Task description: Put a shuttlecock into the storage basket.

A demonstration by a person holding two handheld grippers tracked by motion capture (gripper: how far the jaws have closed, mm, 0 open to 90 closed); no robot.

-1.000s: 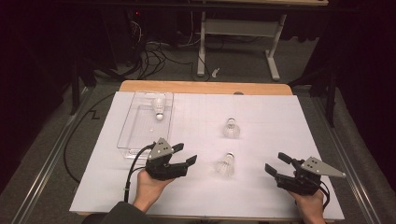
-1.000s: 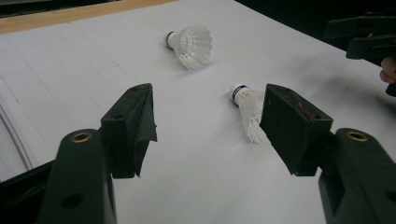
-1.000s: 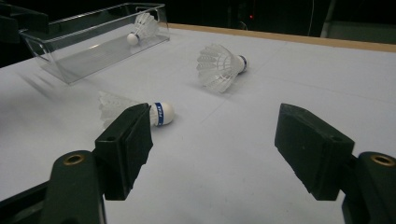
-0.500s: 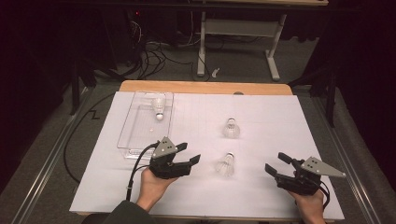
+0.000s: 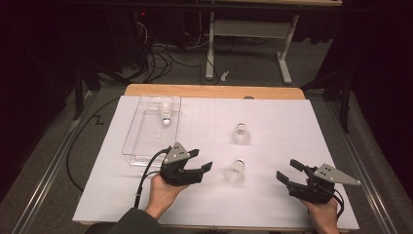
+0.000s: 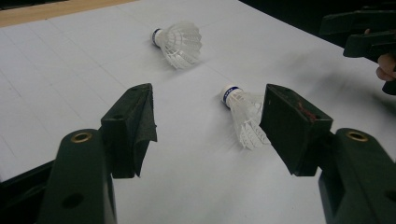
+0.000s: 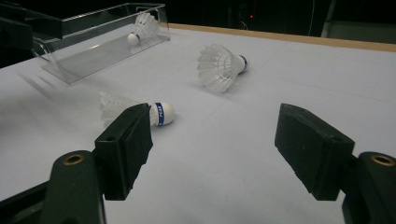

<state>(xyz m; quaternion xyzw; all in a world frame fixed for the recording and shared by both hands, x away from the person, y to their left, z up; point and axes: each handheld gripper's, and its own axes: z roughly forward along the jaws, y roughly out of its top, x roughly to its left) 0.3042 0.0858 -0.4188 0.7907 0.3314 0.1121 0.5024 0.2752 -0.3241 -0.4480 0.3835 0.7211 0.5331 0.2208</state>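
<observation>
Two white shuttlecocks lie on the white sheet. The near one [image 5: 235,172] [image 6: 243,114] [image 7: 135,109] lies on its side just right of my left gripper [image 5: 203,159] [image 6: 208,116], which is open and empty, with the cork between its jaws' line and the right jaw. The far shuttlecock [image 5: 240,134] [image 6: 180,43] [image 7: 219,65] sits behind it. A third shuttlecock [image 5: 166,111] [image 7: 141,27] rests in the clear tray [image 5: 134,141] [image 7: 93,51]. My right gripper [image 5: 286,169] [image 7: 215,140] is open and empty at the front right, pointing left.
The white sheet [image 5: 272,122] covers a wooden table whose far edge [image 5: 214,90] shows. The tray stands at the left rear of the sheet. Cables and a white table frame [image 5: 243,29] lie on the floor beyond.
My left gripper has moved a little to the right, closer to the near shuttlecock. The right gripper and the shuttlecocks have stayed put.
</observation>
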